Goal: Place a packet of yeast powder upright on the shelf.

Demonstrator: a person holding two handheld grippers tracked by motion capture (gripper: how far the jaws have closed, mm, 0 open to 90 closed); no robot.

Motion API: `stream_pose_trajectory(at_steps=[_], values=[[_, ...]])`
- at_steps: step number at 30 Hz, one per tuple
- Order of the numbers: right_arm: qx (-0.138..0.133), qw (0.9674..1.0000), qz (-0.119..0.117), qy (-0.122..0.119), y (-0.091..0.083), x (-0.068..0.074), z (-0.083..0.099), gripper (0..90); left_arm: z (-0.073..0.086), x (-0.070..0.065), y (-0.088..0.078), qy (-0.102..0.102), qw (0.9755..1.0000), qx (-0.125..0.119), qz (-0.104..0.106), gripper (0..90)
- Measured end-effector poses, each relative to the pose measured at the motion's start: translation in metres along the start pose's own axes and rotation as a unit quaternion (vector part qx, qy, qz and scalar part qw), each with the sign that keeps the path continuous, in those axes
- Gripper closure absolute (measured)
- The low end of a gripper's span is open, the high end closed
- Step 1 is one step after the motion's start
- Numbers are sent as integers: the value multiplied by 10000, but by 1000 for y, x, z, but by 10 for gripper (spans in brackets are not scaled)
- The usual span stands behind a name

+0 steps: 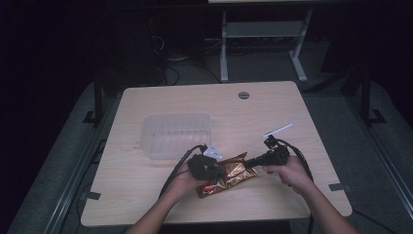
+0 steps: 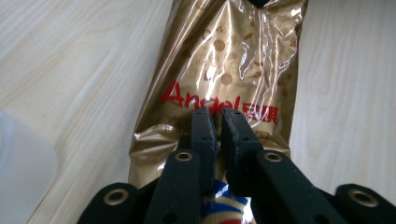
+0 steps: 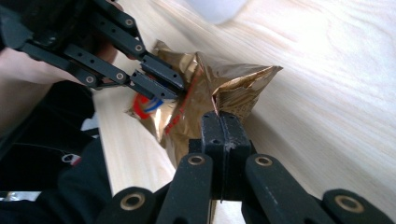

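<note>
Bag (image 1: 229, 176) sits on the counter (image 1: 146, 195) near the front edge, between both hands. Left gripper (image 2: 214, 119) is clamped on its printed end, jaws nearly closed on film. Right gripper (image 3: 223, 122) is pinched tight on the opposite crimped end. Risk: if they pull apart, thin foil could tear uncontrolled or slip from a jaw, since each grip covers little material. High view adds the clear tub (image 1: 176, 134) behind; left gripper view reads the red "Angel" print, unreadable from above.
</note>
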State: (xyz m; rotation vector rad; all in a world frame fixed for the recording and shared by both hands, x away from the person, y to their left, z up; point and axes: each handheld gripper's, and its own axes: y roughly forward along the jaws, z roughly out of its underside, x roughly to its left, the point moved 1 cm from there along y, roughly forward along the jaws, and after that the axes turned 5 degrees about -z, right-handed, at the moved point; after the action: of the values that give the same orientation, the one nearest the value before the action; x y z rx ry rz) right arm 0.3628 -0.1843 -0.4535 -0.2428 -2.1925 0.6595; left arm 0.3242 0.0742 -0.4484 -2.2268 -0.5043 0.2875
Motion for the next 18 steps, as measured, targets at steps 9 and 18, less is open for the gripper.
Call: stream_pose_trajectory(at_steps=[9, 18], values=[[-438, 9983, -334, -182, -21, 12, -2, 900, 15, -1, -33, -61, 10000, -16, 72, 585], [-868, 9944, -503, -321, -47, 22, 1, 900, 56, -7, -66, -241, 9997, -34, -89, 420]])
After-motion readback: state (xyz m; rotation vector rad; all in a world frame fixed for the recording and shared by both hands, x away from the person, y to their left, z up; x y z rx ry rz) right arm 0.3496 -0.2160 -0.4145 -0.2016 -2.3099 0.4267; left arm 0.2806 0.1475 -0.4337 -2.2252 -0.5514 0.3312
